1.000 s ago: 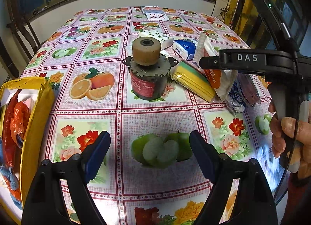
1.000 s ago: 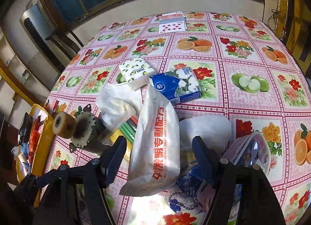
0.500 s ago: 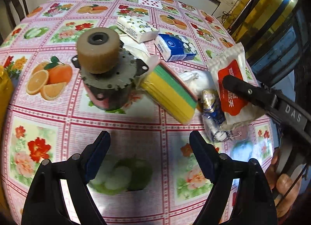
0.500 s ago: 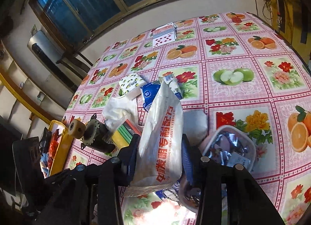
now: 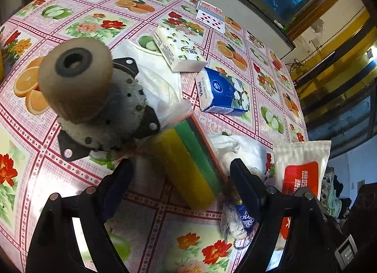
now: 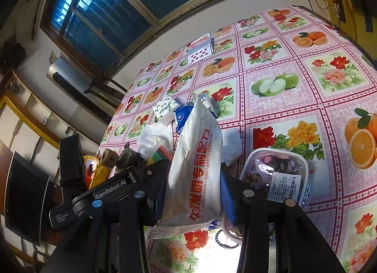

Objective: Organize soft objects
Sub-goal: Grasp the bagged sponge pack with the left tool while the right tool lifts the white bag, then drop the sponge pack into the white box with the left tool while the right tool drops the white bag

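Left wrist view: left gripper [image 5: 180,178] spread wide, holding nothing, low over sponge pack [image 5: 188,162] mid-table. Motor [image 5: 94,98] touching pack's left end. Two tissue packs, white [image 5: 179,49] and blue [image 5: 223,92], toward far edge.

Right wrist view: right gripper [image 6: 193,185] clamped on white pouch [image 6: 195,162], pouch upright between fingers. Plastic tub [image 6: 278,174] just right, on table [image 6: 306,98].

Fisheye bent both views hard at the edges; corners went black. Room was dim, windows [image 6: 132,6] showed dusk blue. Glare washed out the tablecloth [image 6: 306,98] at its near edge in both wrist views. Centres were sharp; the motor's roller [image 5: 75,79] up close was slightly soft.
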Motion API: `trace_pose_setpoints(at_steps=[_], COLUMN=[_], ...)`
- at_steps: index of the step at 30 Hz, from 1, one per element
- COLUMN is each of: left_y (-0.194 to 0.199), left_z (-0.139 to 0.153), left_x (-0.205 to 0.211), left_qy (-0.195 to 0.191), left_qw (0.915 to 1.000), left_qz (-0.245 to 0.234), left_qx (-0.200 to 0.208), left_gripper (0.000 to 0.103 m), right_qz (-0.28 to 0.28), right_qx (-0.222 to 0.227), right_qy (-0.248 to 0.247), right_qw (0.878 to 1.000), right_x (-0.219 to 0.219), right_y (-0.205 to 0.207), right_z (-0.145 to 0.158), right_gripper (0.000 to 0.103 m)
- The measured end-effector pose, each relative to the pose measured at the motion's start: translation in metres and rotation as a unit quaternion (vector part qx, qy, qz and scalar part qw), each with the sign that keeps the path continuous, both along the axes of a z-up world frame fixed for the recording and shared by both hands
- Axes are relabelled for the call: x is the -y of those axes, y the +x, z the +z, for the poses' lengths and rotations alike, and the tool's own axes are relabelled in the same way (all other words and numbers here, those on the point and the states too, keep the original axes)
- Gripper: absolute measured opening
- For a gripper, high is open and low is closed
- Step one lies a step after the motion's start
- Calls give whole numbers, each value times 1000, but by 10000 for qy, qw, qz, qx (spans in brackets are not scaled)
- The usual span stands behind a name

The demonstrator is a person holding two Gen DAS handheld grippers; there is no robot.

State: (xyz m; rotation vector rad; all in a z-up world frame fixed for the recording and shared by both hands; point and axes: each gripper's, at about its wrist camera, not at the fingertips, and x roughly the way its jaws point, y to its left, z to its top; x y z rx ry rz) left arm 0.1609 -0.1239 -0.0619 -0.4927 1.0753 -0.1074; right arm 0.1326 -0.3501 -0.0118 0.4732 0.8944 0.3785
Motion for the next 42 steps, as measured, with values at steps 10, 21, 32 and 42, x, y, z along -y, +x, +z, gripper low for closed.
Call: trace_pose_setpoints(at_steps=[10,21,32,42], left_y=[17,12,-37,-85], left_z=[1,2,16,42], left_x=[25,23,1,-65], left_qy=[436,853,661,785], left_qw=[9987,9945,9929,9913], left_qz=[-232,-615,-949,-791], left_qx=[-89,-6,293,695], left_gripper=[84,32,28,28], right_qz=[-158,-277,-29,453], right_qx=[102,356,322,154], right_qy=[405,741,649,758], right_qw=[9990,9962,9974,9960], right_x=[19,36,5,-53], right_y=[-10,-34,-55,-72], right_z=[3,22,21,17], right_gripper=[43,45,45,45])
